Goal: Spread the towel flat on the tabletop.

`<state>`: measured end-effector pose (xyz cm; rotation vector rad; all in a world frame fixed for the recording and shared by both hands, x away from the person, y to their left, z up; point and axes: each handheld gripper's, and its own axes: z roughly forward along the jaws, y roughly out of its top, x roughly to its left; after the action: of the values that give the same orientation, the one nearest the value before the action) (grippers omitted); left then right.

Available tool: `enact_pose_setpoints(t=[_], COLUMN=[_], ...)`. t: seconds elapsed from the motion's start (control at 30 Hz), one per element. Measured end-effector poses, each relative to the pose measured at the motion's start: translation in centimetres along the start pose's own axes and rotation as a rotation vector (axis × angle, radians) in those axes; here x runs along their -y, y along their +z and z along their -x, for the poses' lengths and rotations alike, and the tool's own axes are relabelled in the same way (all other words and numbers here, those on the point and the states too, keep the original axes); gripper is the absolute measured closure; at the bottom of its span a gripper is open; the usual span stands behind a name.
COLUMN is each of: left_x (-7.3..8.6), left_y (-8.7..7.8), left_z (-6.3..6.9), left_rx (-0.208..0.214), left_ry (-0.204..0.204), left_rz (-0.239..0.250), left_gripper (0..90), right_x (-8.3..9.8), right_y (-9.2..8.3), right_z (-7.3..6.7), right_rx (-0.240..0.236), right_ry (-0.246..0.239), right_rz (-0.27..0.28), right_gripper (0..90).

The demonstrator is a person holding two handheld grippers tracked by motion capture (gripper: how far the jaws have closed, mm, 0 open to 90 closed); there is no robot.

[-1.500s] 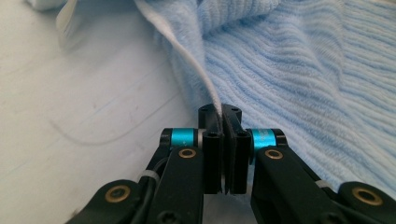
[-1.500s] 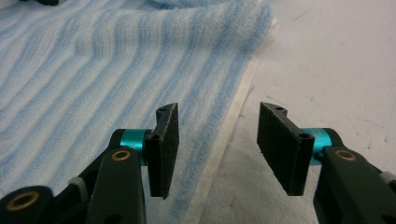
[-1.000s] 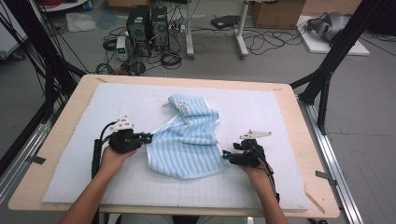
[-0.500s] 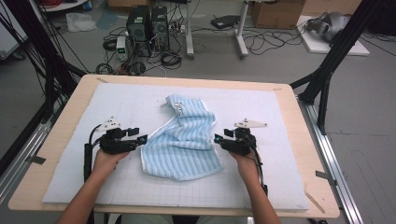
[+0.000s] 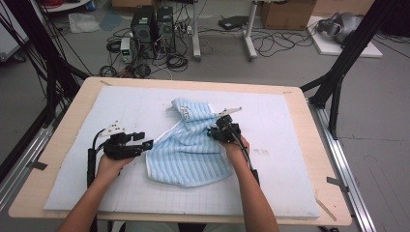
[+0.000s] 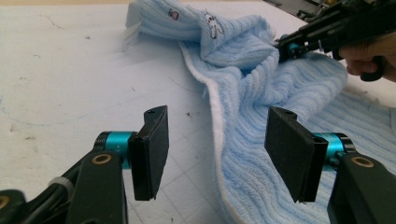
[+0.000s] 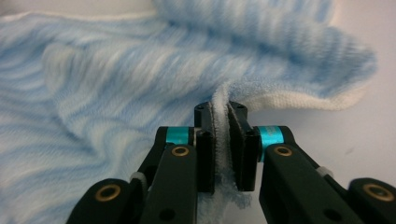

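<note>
Towel (image 5: pixel 191 150), light blue and ribbed, lies crumpled mid-surface; its small printed label is unreadable. Right gripper (image 7: pixel 220 140) has just closed, pinching its edge at two o'clock. Left gripper (image 6: pixel 212 154), at nine o'clock, has just opened, jaws empty.

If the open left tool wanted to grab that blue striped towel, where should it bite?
Probably the white-trimmed edge of the towel, lying just ahead between the left gripper and its open fingers. Come in level from the towel's left side: that hem is thin, free and nearest. The right gripper is already clamped on a raised fold at the opposite edge.
</note>
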<state>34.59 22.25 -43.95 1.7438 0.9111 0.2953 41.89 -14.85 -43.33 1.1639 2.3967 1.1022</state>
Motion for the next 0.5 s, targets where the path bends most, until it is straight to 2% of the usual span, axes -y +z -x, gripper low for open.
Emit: enact_pose_setpoints(t=[0.07,0.17,0.23,0.27,0.3,0.33,0.37,0.4,0.43,0.5], left_x=[0.0,0.0,0.0,0.0,0.0,0.0,0.0,0.0,0.0,0.0], left_y=[0.0,0.0,0.1,0.1,0.1,0.1,0.2,0.2,0.2,0.2], left_z=[0.0,0.1,0.2,0.2,0.2,0.3,0.3,0.3,0.4,0.4], left_rx=[0.001,0.0,0.002,0.003,0.004,0.009,0.01,0.013,0.014,0.019], left_ry=[-0.003,0.0,0.0,0.001,0.005,0.009,0.007,0.012,0.012,0.008], left_rz=[0.002,0.006,0.004,0.002,0.001,-0.001,-0.003,-0.006,-0.009,-0.009], left_gripper=[40.1,40.0,39.9,39.9,39.9,39.9,39.9,39.9,39.8,39.8], right_x=[-0.4,-0.8,-1.3,-1.5,-1.6,-1.8,-1.8,-1.8,-1.7,-1.6], right_y=[-0.3,-0.6,-0.9,-1.0,-1.1,-1.3,-1.4,-1.4,-1.4,-1.3], right_z=[0.6,1.8,2.9,3.5,3.8,4.2,4.7,5.2,5.5,5.8], right_rx=[0.031,0.086,0.152,0.206,0.244,0.305,0.333,0.342,0.327,0.31], right_ry=[0.006,0.042,0.092,0.108,0.122,0.14,0.174,0.214,0.238,0.251], right_rz=[0.033,0.08,0.117,0.154,0.17,0.193,0.211,0.218,0.224,0.222], right_gripper=[83.1,83.7,83.7,83.7,83.6,83.6,83.4,82.1,79.1,73.1])
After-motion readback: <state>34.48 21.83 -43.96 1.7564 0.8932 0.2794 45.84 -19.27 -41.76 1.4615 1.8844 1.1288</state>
